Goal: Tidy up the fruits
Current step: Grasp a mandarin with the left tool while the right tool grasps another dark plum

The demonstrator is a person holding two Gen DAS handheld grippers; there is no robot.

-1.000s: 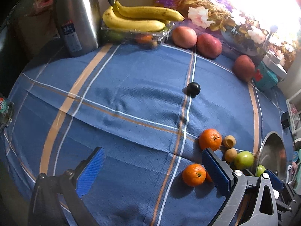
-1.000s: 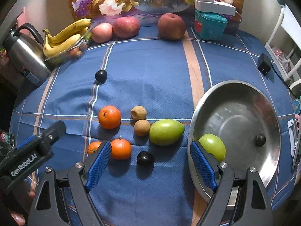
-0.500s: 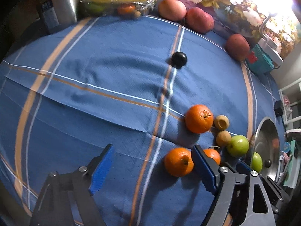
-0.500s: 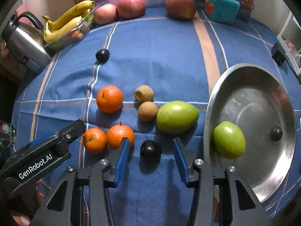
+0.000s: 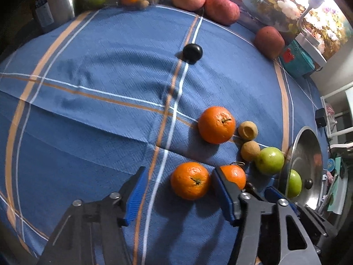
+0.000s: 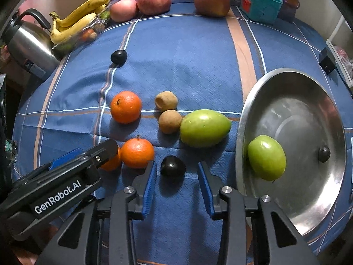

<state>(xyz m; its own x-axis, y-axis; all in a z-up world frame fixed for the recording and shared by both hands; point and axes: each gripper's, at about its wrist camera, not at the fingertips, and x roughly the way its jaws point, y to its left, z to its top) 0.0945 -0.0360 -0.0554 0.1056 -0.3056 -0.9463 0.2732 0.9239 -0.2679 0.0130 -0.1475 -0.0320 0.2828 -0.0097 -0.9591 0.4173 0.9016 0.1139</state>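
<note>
My left gripper [image 5: 179,190] points down at the blue cloth with an orange [image 5: 190,180] between its blue pads. Its jaws are closing, and a gap still shows on the orange's left side. A smaller orange [image 5: 235,173] sits just behind the right finger. My right gripper [image 6: 177,176] is closing around a dark plum [image 6: 172,165], with space on both sides of the fruit. In the steel pan [image 6: 297,101] at the right lie a green fruit [image 6: 266,157] and a small dark fruit [image 6: 324,153].
On the cloth lie a third orange [image 6: 125,107], two brown fruits [image 6: 166,99], a big green fruit [image 6: 205,128] and a second dark plum [image 6: 119,56]. Red apples [image 6: 154,1], bananas [image 6: 77,25], a kettle [image 6: 28,44] and a teal box [image 6: 261,5] line the back.
Both grippers have sunk toward the cloth and narrowed their jaws. The left has come around the nearest orange, the right around the dark plum.
</note>
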